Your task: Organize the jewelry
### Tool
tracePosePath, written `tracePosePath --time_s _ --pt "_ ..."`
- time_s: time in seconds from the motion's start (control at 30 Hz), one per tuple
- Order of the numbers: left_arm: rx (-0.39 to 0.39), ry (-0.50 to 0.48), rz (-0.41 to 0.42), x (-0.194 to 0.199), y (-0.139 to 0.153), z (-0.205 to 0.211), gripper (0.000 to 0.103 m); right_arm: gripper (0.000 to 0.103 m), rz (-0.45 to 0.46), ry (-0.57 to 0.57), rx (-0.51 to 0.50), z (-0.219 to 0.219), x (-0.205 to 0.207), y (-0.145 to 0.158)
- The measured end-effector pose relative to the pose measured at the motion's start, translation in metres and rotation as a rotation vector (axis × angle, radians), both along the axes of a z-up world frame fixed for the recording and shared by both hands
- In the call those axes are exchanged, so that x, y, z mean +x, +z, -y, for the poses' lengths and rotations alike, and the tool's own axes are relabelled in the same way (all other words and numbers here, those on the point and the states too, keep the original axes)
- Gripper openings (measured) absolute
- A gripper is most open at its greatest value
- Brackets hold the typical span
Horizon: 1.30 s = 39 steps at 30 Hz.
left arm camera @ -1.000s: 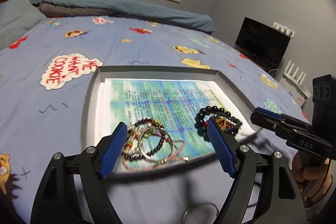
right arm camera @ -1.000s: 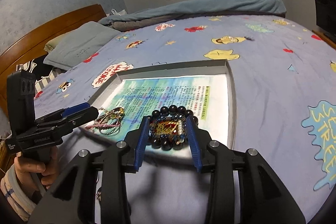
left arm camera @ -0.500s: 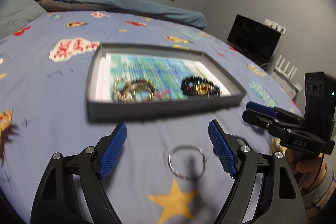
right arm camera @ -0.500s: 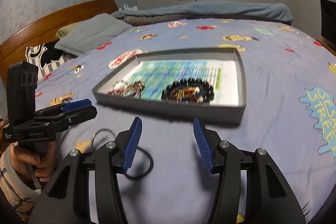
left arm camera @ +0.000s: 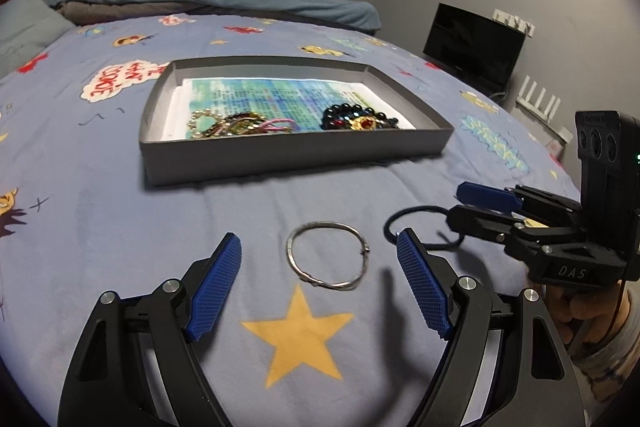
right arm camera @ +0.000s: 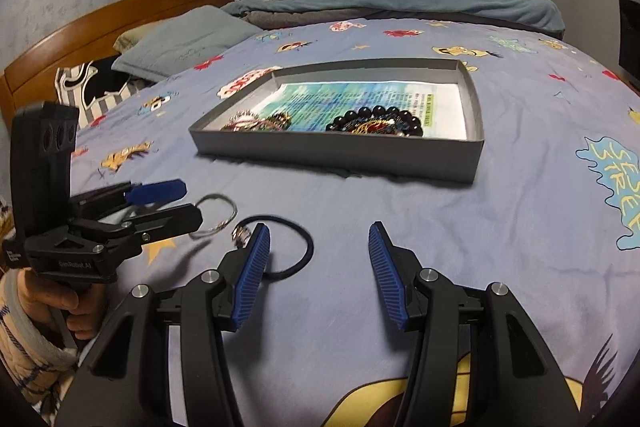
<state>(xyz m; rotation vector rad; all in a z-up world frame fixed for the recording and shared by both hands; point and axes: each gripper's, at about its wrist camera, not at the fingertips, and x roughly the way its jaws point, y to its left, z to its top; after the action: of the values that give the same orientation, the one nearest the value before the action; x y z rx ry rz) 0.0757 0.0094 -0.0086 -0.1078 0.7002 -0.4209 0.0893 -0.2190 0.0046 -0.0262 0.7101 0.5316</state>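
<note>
While our left gripper (left arm camera: 319, 273) hangs wide open and empty, a thin silver metal bangle (left arm camera: 328, 255) lies flat on the blue cartoon bedsheet (left arm camera: 120, 227) between its fingers, untouched. Our right gripper (right arm camera: 319, 267) gapes empty too, beside a black elastic hair tie (right arm camera: 292, 247). Farther off, the shallow grey cardboard tray (left arm camera: 296, 151) holds a dark beaded bracelet (left arm camera: 352, 115) and tangled chains (left arm camera: 236, 125).
</note>
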Motion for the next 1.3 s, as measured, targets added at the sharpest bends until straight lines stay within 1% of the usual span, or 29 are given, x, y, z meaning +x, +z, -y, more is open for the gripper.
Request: tracePosePath --time_s 0.1,0.23,0.33,0.43,0.5,0.53,0.57,0.6,0.7,0.8,1.07,1.3 --pt "0.028 -0.016 -0.005 0.001 -0.002 0.006 0.08 0.052 -0.004 -0.003 0.003 0.001 0.001 -0.001" --pt "0.071 -0.025 -0.031 0.007 -0.008 0.015 0.08 0.052 -0.023 -0.005 0.011 0.002 0.005 -0.003" --pt "0.094 -0.022 -0.048 0.011 -0.013 0.018 0.077 0.049 -0.033 -0.003 -0.003 -0.001 0.007 -0.006" --pt "0.093 -0.01 -0.052 0.011 -0.014 0.016 0.065 0.039 -0.037 0.001 -0.022 -0.005 0.009 -0.007" --pt "0.079 0.006 -0.055 0.011 -0.014 0.012 0.055 0.028 -0.036 0.004 -0.036 -0.008 0.009 -0.009" --pt "0.072 0.012 -0.056 0.011 -0.014 0.011 0.052 0.026 -0.032 0.005 -0.041 -0.009 0.008 -0.009" --pt "0.063 0.019 -0.055 0.011 -0.014 0.009 0.049 0.018 -0.026 0.006 -0.046 -0.009 0.007 -0.009" --pt "0.053 0.021 -0.053 0.01 -0.014 0.007 0.049 0.011 -0.016 0.011 -0.052 -0.011 0.004 -0.01" --pt "0.054 0.026 -0.043 0.009 -0.012 0.007 0.049 0.005 0.009 0.021 -0.071 -0.014 -0.001 -0.01" --pt "0.053 0.029 -0.031 0.007 -0.011 0.007 0.049 0.004 0.019 0.024 -0.07 -0.014 -0.003 -0.008" --pt "0.025 0.03 -0.005 0.002 -0.007 0.003 0.049 0.003 0.046 0.01 -0.039 -0.008 -0.004 0.002" --pt "-0.003 0.024 0.03 -0.003 0.003 -0.001 0.049 0.003 0.097 -0.003 -0.001 0.0 -0.002 0.023"
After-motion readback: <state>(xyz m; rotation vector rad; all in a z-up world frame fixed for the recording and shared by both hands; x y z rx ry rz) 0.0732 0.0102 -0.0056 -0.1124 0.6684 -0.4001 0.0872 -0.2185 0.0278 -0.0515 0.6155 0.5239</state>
